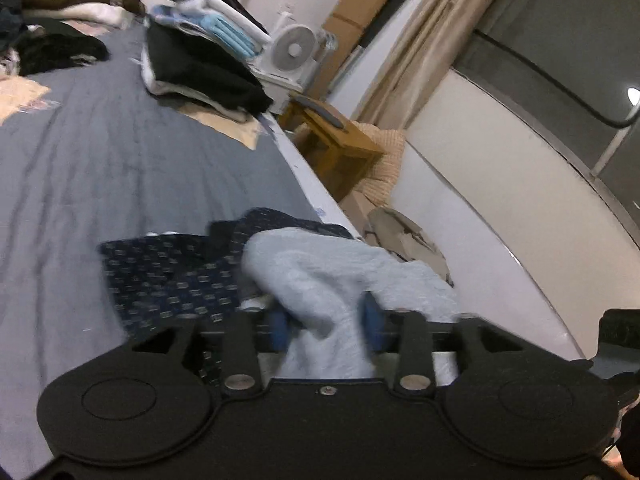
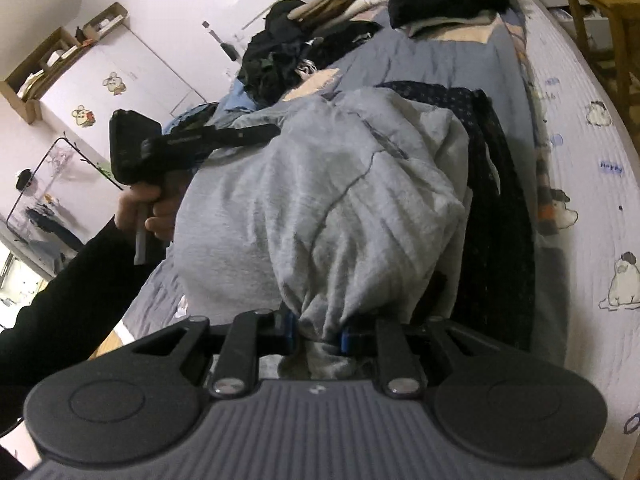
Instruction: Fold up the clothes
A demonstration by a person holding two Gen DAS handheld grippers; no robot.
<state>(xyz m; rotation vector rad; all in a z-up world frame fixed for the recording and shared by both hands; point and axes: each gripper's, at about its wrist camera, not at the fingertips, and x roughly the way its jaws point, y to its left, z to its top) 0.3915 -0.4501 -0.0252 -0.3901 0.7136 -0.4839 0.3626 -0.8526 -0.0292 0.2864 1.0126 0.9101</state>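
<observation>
A light grey garment hangs bunched between both grippers above the bed. My right gripper is shut on a gathered part of it. My left gripper is shut on another part of the grey garment; the left gripper also shows in the right wrist view, held by a hand, its fingertips hidden behind the cloth. A dark navy patterned garment lies on the bed under the grey one, and shows in the right wrist view.
The bed has a blue-grey cover. A stack of folded clothes sits near its right edge, and a loose dark pile lies at the far end. A white fan and a wooden stool stand beside the bed.
</observation>
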